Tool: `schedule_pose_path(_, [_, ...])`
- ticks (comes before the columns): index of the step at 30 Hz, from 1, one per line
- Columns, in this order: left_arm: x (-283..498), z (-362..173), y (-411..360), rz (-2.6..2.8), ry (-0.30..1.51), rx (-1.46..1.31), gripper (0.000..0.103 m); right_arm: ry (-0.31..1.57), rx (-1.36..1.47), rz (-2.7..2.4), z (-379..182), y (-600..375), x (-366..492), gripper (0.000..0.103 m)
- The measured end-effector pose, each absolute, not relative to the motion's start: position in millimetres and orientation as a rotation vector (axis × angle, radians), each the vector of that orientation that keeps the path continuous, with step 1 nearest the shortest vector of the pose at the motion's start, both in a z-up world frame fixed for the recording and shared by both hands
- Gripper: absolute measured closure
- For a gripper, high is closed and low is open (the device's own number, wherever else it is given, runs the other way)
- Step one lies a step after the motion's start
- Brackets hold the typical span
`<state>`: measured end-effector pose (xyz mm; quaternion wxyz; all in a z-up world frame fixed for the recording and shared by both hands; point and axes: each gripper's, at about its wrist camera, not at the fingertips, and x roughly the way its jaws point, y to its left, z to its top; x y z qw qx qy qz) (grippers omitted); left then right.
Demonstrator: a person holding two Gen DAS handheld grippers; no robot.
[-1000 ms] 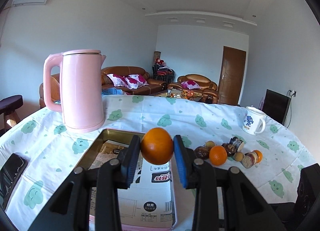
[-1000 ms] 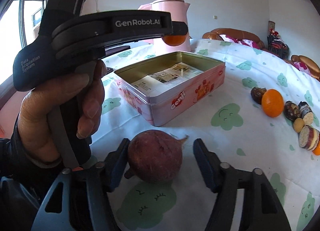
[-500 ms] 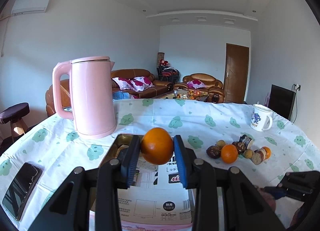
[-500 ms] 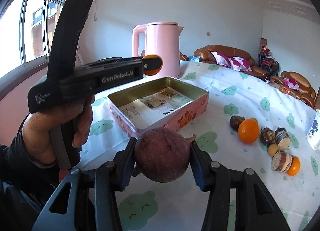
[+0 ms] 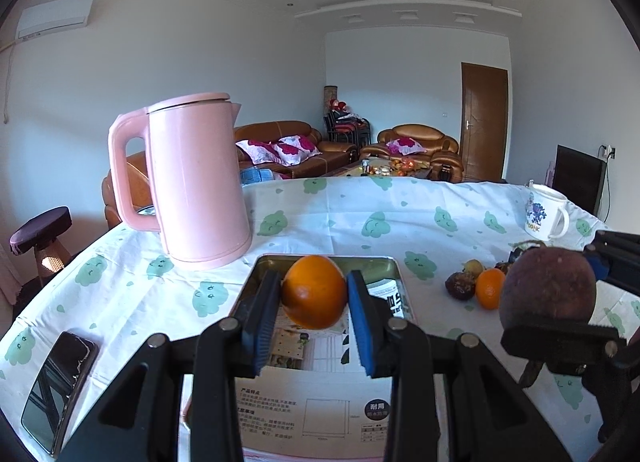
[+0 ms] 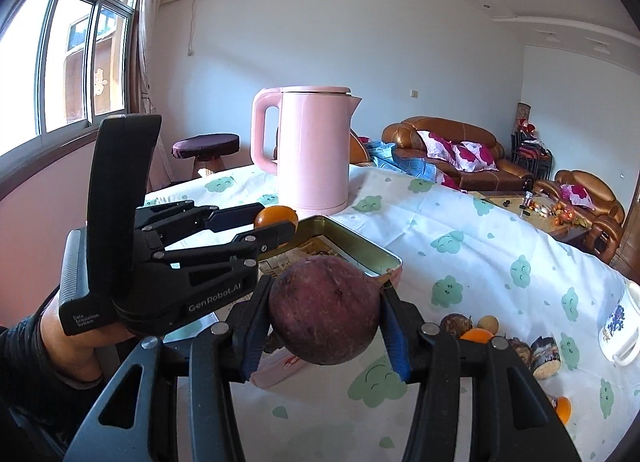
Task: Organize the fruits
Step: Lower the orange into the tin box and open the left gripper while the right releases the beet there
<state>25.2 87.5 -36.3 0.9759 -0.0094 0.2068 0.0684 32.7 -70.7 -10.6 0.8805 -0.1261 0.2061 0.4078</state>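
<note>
My left gripper (image 5: 314,294) is shut on an orange (image 5: 314,291) and holds it above the open pink tin box (image 5: 394,262). My right gripper (image 6: 324,320) is shut on a round purple-brown fruit (image 6: 324,308) and holds it in the air beside the tin's near right side (image 6: 376,258). The purple fruit also shows in the left wrist view (image 5: 548,288), to the right of the tin. The left gripper with its orange (image 6: 276,216) shows in the right wrist view, over the tin. Loose fruits (image 5: 480,286) lie on the cloth to the right.
A pink kettle (image 5: 196,182) stands behind the tin on the left. A phone (image 5: 60,374) lies at the table's left edge. A white mug (image 5: 544,216) stands at the far right. A printed card (image 5: 312,410) lines the tin's bottom.
My right gripper closed on the purple fruit, lifted it off the cloth and carried it up toward the tin. My left gripper kept the orange over the tin and drew back a little.
</note>
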Motion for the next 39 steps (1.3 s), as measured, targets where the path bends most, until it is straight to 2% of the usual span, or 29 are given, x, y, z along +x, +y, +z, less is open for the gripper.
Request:
schedule_pose_path(14, [46.7,-48.7,113.5,0.156,0.509,-0.025,0.067,0.476,-0.270,0.856,-15.4,-30.2,66.7,0.051])
schedule_pose_path(32, [61.6,-61.8,119.0,0.163,0.580,0.009,0.066,0.592,-0.298,0.844,-55.2,-3.6,89.8,0.051])
schedule_pose_path(39, [59.0,-59.3,121.9,0.189,0.575,0.002,0.050,0.602,-0.274,0.847,-58.9,-4.6,91.4,0.050])
